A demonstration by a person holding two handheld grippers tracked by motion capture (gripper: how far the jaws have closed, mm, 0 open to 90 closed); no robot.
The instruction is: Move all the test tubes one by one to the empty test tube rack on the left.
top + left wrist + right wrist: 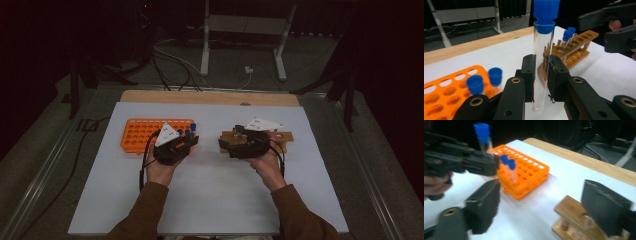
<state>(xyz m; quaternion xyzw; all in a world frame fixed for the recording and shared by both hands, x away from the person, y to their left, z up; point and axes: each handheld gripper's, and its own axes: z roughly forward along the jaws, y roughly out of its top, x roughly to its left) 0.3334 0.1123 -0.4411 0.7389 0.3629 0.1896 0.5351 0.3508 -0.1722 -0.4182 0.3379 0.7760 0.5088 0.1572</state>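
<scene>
— Any writing or label you can read?

— None legible on the tube or either rack.

— What's in your left gripper [541, 75]?

— I've clamped my jaws on a clear test tube [542, 65]. It stands upright between my pads, long axis vertical, blue cap [545, 15] well above them, rounded bottom just below. The orange rack [446, 92] lies low to one side, the wooden rack [574, 50] beyond.

— And your right gripper [544, 207]?

— My jaws stand wide apart, gripping nothing; one hangs over the wooden rack's end.
</scene>
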